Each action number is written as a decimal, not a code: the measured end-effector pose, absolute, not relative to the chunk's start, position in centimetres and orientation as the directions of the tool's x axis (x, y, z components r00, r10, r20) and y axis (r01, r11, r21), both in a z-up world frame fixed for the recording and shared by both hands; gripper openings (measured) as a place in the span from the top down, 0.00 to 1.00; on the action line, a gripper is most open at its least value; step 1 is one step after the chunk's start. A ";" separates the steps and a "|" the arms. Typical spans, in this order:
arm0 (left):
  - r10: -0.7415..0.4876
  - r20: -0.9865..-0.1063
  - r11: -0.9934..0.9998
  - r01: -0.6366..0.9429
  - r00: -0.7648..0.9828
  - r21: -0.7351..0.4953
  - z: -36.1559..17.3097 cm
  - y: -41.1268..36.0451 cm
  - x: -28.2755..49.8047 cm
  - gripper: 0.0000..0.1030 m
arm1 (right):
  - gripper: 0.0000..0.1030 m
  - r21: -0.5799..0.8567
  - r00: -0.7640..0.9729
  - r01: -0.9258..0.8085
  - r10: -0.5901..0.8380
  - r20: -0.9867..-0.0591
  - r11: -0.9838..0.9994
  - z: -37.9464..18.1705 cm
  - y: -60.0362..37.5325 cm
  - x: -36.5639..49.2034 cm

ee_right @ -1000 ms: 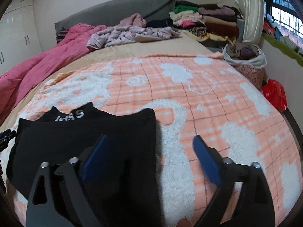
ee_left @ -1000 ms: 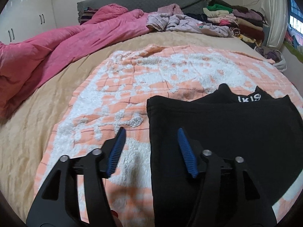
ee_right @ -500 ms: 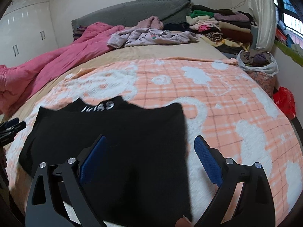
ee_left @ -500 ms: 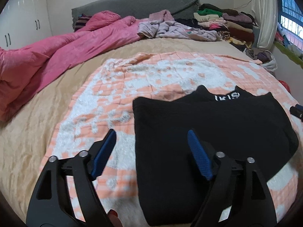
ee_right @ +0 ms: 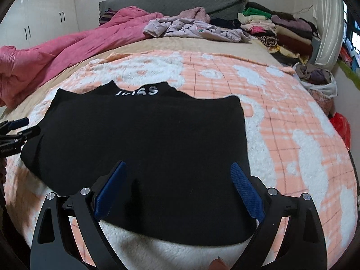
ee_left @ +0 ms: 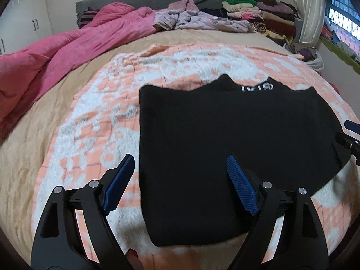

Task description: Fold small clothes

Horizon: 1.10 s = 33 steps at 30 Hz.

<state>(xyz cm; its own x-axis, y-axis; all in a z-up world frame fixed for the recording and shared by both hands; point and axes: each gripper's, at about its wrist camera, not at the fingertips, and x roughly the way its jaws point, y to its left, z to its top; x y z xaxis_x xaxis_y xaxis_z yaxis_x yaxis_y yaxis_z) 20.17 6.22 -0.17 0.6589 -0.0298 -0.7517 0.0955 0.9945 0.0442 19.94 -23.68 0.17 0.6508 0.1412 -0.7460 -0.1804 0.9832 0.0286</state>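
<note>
A black garment (ee_left: 225,130) with white lettering at its collar lies folded flat on an orange-and-white fleece blanket (ee_left: 180,67). My left gripper (ee_left: 180,157) hovers over the garment's near left edge. Its jaws are opening, and nothing is pinched between the blue pads. My right gripper (ee_right: 178,163) stands open above the garment (ee_right: 146,135), toward its near right side, with only cloth lying below. Each gripper shows at the rim of the other's view: the right gripper (ee_left: 351,135) and the left gripper (ee_right: 15,130).
A pink duvet (ee_left: 67,51) is bunched along the bed's left side. Loose lilac clothes (ee_left: 198,20) and a stack of folded clothes (ee_left: 258,15) lie by the grey headboard. A bag of clothes (ee_right: 315,76) and a red bag (ee_right: 342,126) sit beside the bed at right.
Both grippers have drawn back toward the near edge of the bed, so more of the black garment shows. The left jaws have spread wider.
</note>
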 end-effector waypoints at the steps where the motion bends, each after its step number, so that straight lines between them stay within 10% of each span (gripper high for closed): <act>1: -0.028 -0.758 0.994 0.096 0.651 0.046 -0.5 6.1 20.0 0.26 | 0.10 0.031 0.642 -0.174 0.137 -0.754 0.984 -0.1 -23.8 20.0; 33: -0.049 -0.804 0.997 0.081 0.593 -0.001 -3.1 6.5 19.5 0.18 | 0.05 0.045 0.568 -0.096 0.092 -0.818 0.994 -2.7 -25.0 20.2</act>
<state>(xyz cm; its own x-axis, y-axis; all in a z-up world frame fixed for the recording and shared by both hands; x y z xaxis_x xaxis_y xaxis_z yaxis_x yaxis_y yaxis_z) 19.46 6.53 -3.07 0.5931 -0.0486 -0.8036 0.0806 0.9967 -0.0009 20.16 -25.04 -2.66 0.5683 0.0921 -0.8176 -0.0958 0.9944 0.0455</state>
